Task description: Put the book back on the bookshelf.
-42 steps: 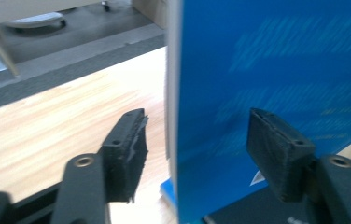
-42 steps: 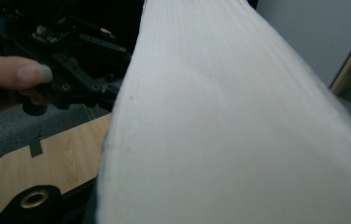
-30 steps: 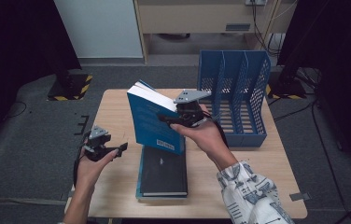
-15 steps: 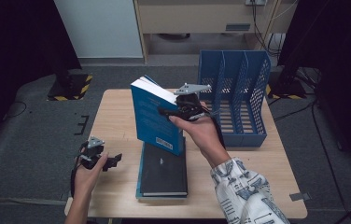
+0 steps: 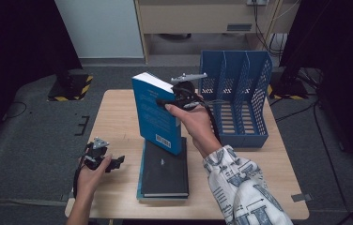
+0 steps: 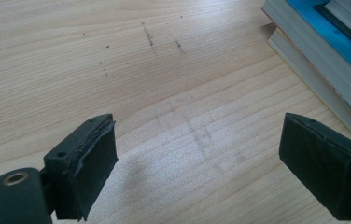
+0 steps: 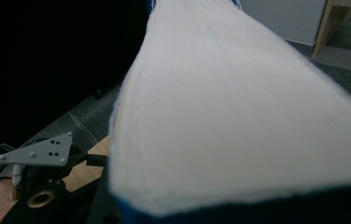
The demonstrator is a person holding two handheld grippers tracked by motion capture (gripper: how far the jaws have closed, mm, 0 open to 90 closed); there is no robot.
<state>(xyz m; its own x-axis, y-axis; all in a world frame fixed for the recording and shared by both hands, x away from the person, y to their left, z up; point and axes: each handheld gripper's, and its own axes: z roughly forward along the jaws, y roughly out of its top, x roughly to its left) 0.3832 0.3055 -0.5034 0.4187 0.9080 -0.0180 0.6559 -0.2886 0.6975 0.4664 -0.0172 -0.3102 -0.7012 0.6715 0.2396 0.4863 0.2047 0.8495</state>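
Observation:
A thick blue book [image 5: 157, 115] stands upright in the air above the table, its lower corner near a flat stack of books [image 5: 164, 171] topped by a dark cover. My right gripper [image 5: 164, 102] is shut on the blue book's upper edge; the white page block [image 7: 239, 102] looms close in the right gripper view. My left gripper [image 5: 116, 162] hovers low over bare wood at the table's front left, open and holding nothing. In the left gripper view its jaws [image 6: 201, 172] stand wide apart, with the stack's page edges [image 6: 313, 51] at the upper right.
A blue slotted file rack [image 5: 238, 101] stands on the table's right half, just behind the right hand. The wooden table [image 5: 118, 117] has bare wood to the left of the books. The left gripper [image 7: 38, 175] shows at the lower left of the right gripper view.
My left gripper has drawn back toward the front edge. The right gripper has raised the blue book slightly and turned it more upright.

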